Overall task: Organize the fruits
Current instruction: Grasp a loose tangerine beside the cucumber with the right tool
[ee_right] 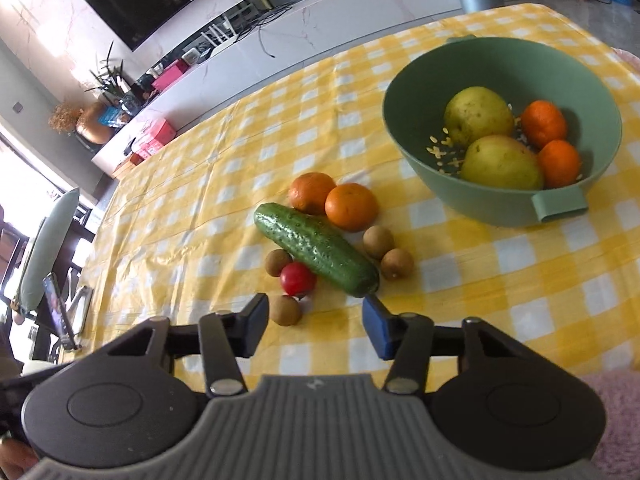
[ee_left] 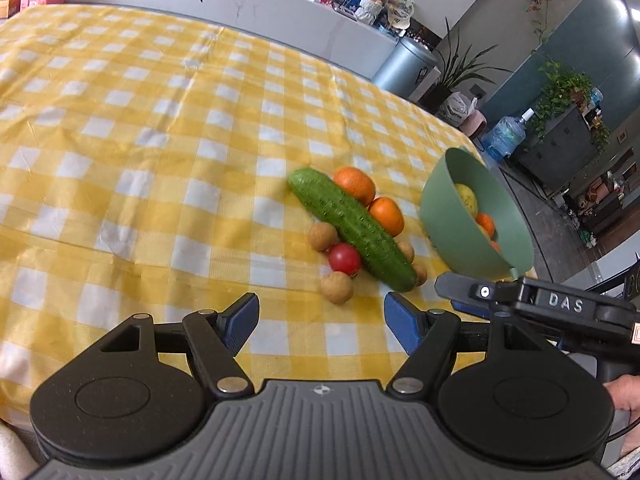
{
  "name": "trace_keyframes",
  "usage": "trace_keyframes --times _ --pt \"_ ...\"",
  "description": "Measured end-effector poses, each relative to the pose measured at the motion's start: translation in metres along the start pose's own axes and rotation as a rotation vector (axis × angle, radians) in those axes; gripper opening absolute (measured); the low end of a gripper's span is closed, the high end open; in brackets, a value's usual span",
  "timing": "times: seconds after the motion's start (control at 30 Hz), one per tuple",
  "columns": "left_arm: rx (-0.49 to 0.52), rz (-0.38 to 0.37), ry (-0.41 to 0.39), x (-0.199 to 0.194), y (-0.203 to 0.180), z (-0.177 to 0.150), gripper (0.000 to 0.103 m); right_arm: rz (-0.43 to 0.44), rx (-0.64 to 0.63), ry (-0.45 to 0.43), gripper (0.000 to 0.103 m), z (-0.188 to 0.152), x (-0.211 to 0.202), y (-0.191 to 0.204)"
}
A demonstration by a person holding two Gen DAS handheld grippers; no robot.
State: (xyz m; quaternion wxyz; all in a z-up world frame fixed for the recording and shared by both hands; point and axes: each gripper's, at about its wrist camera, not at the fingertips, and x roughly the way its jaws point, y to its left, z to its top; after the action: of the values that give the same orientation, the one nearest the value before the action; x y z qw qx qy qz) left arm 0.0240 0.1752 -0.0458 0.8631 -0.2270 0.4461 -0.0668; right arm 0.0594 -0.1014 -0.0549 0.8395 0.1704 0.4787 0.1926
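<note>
Two round orange mandarins point(ee_right: 334, 202) lie touching the far side of the long bumpy green cucumber point(ee_right: 316, 254) on the desk with the yellow-and-white checked cloth point(ee_right: 200, 184). Against the cucumber's near side: one small red tomato point(ee_right: 297, 279) and two of four small round brown fruits point(ee_right: 285, 310); the other two sit on its bowl side. Right of the cucumber, apart from it, the sage-green plastic colander bowl point(ee_right: 472, 196) holds two yellow-green pears point(ee_right: 478, 114) and two more mandarins. Left hand-held gripper point(ee_left: 320, 322): jaws wide apart, empty. Right hand-held gripper point(ee_right: 316, 328): jaws apart, empty, both short of the cucumber's near end.
</note>
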Motion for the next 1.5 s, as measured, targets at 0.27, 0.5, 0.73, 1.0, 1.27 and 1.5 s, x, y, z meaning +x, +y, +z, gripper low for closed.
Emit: trace_keyframes --times 0.27,0.5,0.73,1.0,1.27,1.5 --pt "0.040 -0.049 -0.011 0.018 0.002 -0.005 0.084 -0.105 0.036 -0.066 0.046 0.002 0.017 -0.010" --pt "0.095 0.013 -0.043 0.026 -0.008 0.001 0.084 -0.054 0.085 -0.165 0.046 0.019 0.024 -0.005" --pt "0.084 0.009 -0.054 0.027 -0.005 0.006 0.084 -0.140 0.119 -0.189 0.048 0.034 0.056 0.009" --pt "0.014 -0.014 -0.072 0.029 0.007 0.018 0.084 -0.243 0.123 -0.159 0.054 0.050 0.086 0.009" --pt "-0.035 -0.036 -0.075 0.035 0.014 0.022 0.084 -0.258 0.109 -0.138 0.055 0.050 0.102 0.005" --pt "-0.034 -0.029 -0.060 0.039 0.015 0.019 0.084 -0.241 0.117 -0.168 0.043 0.051 0.104 0.003"
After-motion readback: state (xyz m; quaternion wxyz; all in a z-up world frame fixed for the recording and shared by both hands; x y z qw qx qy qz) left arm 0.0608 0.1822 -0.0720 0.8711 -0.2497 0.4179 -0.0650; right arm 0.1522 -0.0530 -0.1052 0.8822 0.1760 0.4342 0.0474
